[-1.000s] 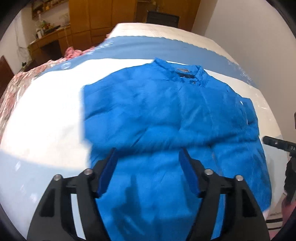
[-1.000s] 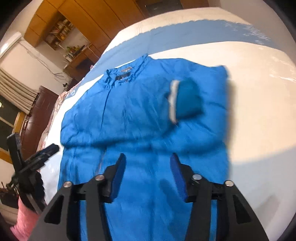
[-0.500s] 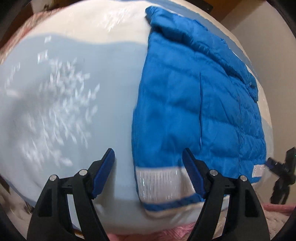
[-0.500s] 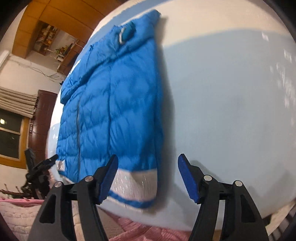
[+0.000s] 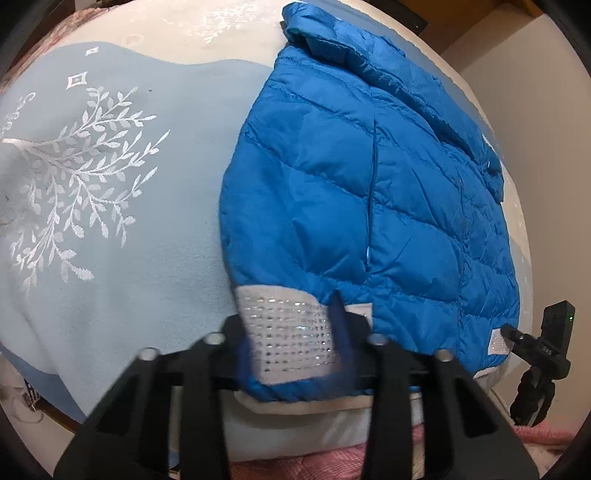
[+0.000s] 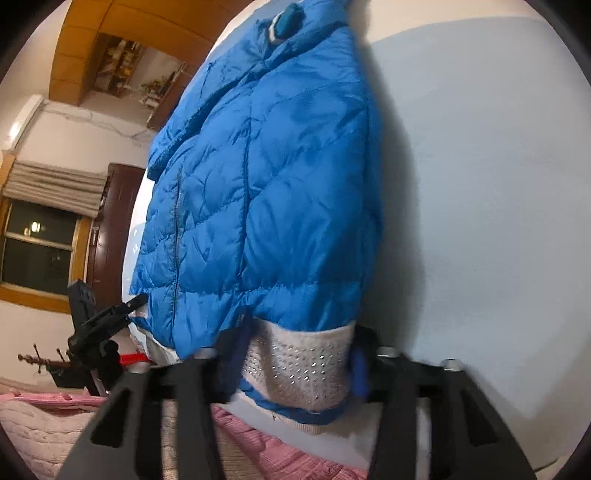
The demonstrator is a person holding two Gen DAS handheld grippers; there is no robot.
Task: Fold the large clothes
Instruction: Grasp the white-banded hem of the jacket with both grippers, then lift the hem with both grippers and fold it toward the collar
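1. My left gripper has just been closing, and its blue pads now sit tight on either side of the white studded hem band at the jacket's near left corner. I read that as a pinch on the band.
2. My right gripper has just been closing too. Its pads press the same band at the opposite bottom corner, fabric bunched between them.
3. In each wrist view the other gripper shows only as a dark shape past the far hem corner.
4. The blue quilted down jacket lies flat, front up, zip closed, hem hanging at the near edge of the bed.
5. Its collar points away from me, and one cuffed sleeve is folded across the chest near the top.
6. The pale blue bedspread with the white leaf print lies beneath it.
7. Step in hand, as I judge it: securing both hem corners for the bottom-to-collar fold.
8. Next I would lift both corners together, level, and carry them toward the collar; uneven lifting would skew the slippery shell.
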